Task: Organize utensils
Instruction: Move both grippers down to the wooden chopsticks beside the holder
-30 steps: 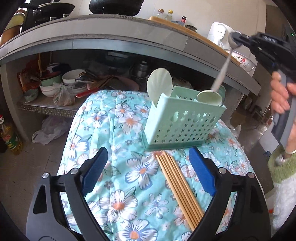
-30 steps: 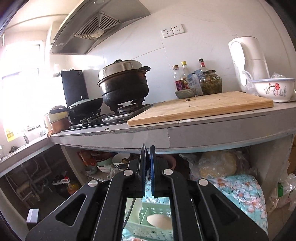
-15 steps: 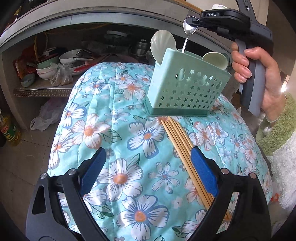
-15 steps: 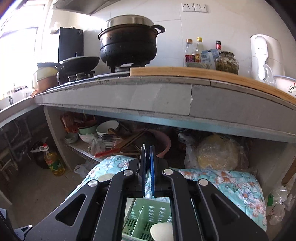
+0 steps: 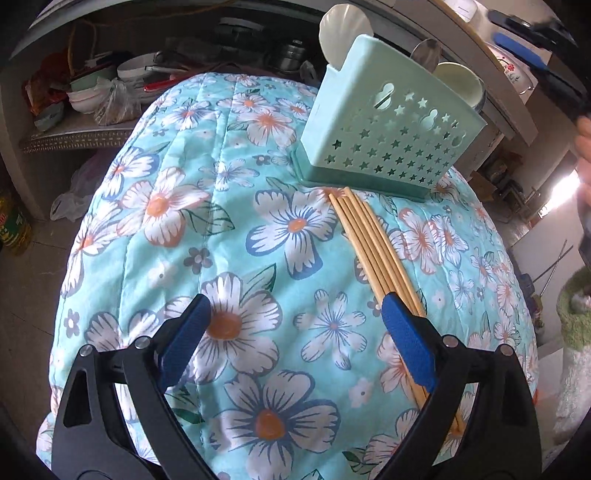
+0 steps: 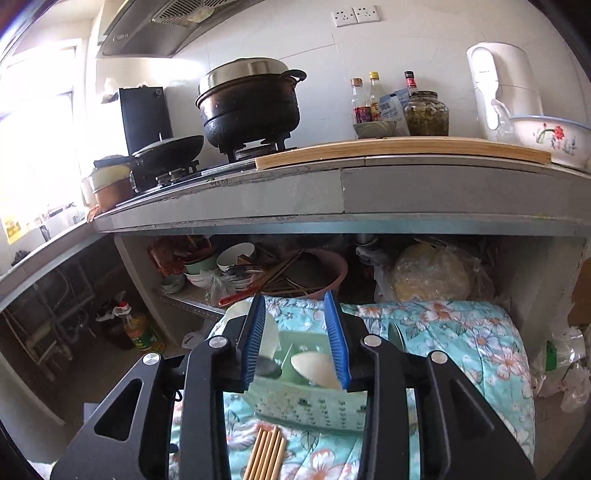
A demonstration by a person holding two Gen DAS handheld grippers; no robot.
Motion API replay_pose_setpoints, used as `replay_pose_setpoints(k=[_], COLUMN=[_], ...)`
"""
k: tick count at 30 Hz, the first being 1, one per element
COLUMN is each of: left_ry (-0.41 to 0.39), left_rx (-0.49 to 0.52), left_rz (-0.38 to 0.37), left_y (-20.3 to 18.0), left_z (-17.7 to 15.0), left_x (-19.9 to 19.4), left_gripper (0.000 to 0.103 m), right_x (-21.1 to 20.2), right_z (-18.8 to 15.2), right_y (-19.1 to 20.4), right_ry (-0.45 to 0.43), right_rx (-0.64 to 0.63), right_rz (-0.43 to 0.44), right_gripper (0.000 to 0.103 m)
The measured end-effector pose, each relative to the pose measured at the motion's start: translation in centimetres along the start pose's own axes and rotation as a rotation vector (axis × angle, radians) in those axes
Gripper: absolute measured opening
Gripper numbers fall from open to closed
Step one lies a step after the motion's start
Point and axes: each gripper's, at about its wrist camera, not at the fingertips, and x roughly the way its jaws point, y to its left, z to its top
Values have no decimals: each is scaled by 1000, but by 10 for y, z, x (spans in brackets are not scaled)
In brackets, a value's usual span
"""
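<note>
A mint green utensil caddy (image 5: 388, 136) with star cut-outs stands on the floral cloth (image 5: 207, 221). It holds a white shell-shaped spoon (image 5: 343, 33), a metal spoon (image 5: 426, 51) and a cream spoon (image 5: 460, 79). Several wooden chopsticks (image 5: 373, 251) lie on the cloth in front of it. My left gripper (image 5: 295, 325) is open low over the cloth, its right finger over the chopsticks' near ends. My right gripper (image 6: 295, 332) is open and empty above the caddy (image 6: 306, 402); the chopsticks (image 6: 266, 454) show below it.
A grey counter (image 6: 332, 192) runs behind with a black pot (image 6: 251, 107), a wooden board (image 6: 399, 151), bottles and a flowered bowl (image 6: 546, 140). The shelf under it holds bowls and dishes (image 5: 110, 85). An oil bottle (image 6: 140, 328) stands on the floor.
My right gripper has opened and let go of the metal spoon, which now stands in the caddy, and has drawn back upward. My left gripper has moved closer over the chopsticks.
</note>
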Motion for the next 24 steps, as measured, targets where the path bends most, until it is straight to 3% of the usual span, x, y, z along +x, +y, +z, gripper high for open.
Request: replay_pose_setpoints(k=[6,13,17,24], left_ry=[-13,-11,-27,-27], left_rx=[-93,-89,-73,15], left_rz=[-74,-77,-65,2], left_y=[12,11,9,-4], left_z=[-7,-10,-12,-17], left_x=[0,0,0,3], left_gripper=[95,95,95,95], right_x=[-29,-7,1,5], right_z=[-61,-156,-184,-196], right_y=[-8,-11,-15,-29], right_ry=[161,427,476,503], right_rx=[39,179,276,386], right_rz=[55,114,146,197], right_gripper=[43,43,43,39])
